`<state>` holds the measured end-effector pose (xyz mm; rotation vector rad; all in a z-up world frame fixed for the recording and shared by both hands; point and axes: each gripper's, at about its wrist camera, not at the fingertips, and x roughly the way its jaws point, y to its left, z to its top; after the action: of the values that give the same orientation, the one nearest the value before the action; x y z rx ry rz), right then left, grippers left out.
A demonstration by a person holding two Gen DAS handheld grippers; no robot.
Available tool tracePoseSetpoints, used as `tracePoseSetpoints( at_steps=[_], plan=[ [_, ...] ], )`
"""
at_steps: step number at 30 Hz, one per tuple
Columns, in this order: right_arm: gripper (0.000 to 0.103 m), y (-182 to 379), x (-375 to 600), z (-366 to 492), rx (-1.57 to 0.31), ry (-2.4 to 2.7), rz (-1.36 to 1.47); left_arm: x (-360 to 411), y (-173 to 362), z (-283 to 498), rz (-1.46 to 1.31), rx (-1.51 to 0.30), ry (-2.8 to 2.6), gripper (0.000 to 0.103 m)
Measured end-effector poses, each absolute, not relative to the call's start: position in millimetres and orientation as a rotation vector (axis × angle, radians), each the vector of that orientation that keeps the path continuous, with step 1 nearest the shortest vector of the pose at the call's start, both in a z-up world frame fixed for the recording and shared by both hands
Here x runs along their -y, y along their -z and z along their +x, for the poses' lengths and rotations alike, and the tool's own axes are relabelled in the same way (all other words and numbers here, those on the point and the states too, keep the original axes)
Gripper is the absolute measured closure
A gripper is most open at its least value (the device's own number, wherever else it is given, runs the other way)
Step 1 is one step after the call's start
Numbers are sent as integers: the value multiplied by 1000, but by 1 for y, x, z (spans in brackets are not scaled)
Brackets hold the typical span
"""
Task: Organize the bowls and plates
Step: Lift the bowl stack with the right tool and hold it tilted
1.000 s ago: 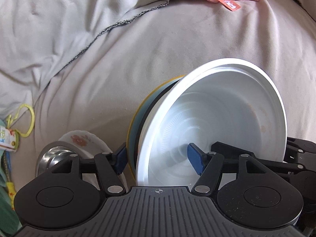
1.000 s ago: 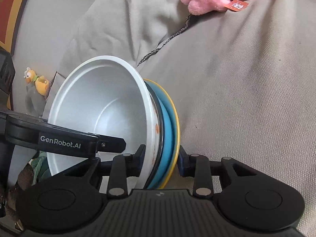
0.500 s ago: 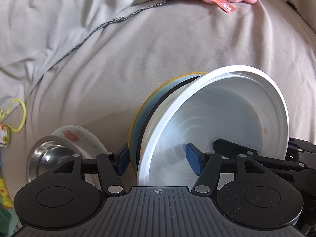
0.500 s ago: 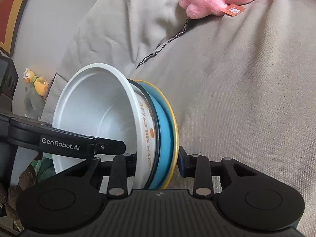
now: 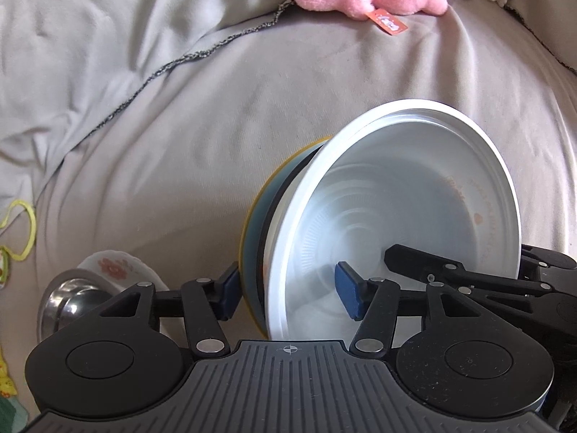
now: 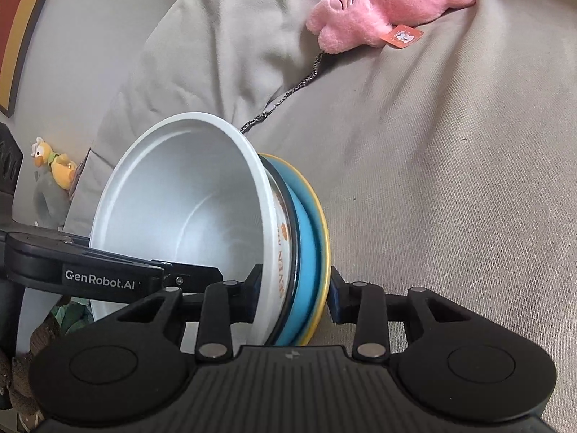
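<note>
Grey fabric bedspread [image 5: 202, 137], pink plush toy [image 6: 389, 3] at its far edge. Stack held tilted on edge above it: white plastic bowl [image 5: 396, 231] nested in a blue, yellow-rimmed plate [image 6: 310, 238]. Left gripper [image 5: 288, 294] and right gripper [image 6: 294, 297] each closed across the stack's rim from opposite sides. Steel bowl [image 5: 68, 299] and floral white dish [image 5: 115, 265] on the bedspread's near left.

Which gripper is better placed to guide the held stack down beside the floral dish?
Probably the left gripper: the floral dish and steel bowl lie just beyond its left finger; the right gripper, also clamping the stack, sees neither.
</note>
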<state>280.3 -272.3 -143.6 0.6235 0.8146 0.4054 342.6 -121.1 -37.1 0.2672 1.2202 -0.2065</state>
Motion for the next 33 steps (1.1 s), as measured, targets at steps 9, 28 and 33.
tracePoseSetpoints(
  at_steps=[9, 28, 33],
  plan=[
    [63, 132, 268, 301, -910, -427, 570, 109, 41, 350, 181, -1209, 207, 47],
    [62, 129, 266, 317, -971, -418, 583, 111, 44, 351, 164, -1212, 187, 48],
    [62, 130, 267, 316, -968, -416, 590, 114, 44, 349, 184, -1197, 189, 48]
  ],
)
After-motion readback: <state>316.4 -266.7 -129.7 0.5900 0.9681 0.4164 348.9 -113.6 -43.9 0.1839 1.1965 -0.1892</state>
